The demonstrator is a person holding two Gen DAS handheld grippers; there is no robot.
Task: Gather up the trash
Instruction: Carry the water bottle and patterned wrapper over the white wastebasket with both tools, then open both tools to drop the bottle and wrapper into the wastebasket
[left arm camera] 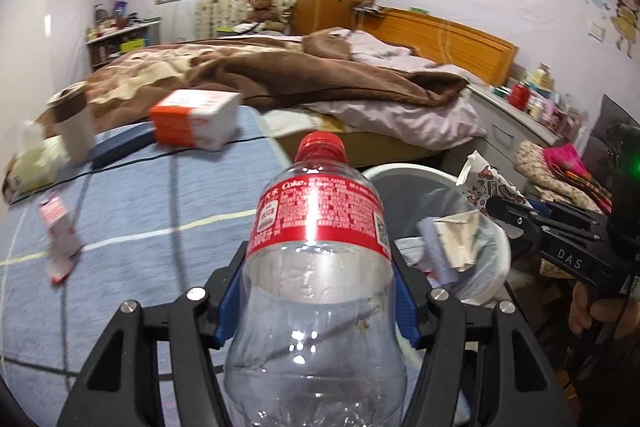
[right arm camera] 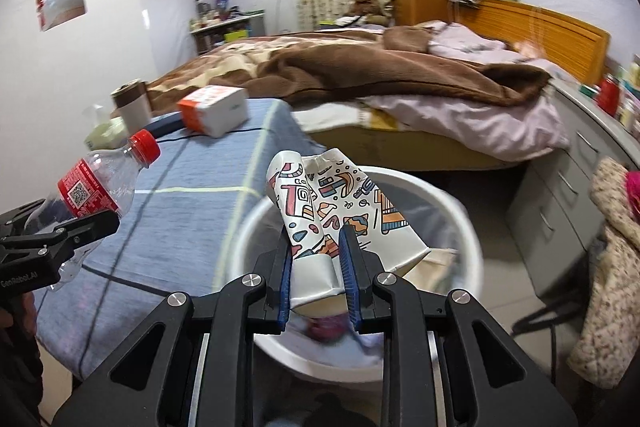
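Both hands carry trash to the bin, so the step in hand looks like the drop. The left gripper (left arm camera: 316, 291) is clamped on a clear empty bottle (left arm camera: 316, 267), red cap pointing to 12 o'clock; the white bin (left arm camera: 404, 173) lies just beside it at 2 o'clock, already holding scraps. The right gripper (right arm camera: 318, 267) pinches a flattened patterned carton (right arm camera: 332, 203) narrowly between its blue pads, directly above the bin (right arm camera: 448, 195), whose rim rings it. More trash sits on the blue cloth (left arm camera: 160, 211): an orange box (left arm camera: 192, 123) at 11 o'clock and a cup (left arm camera: 72, 127) at 10. Next, the right jaws likely should part to drop the carton, and the bottle needs shifting toward 2 o'clock over the rim
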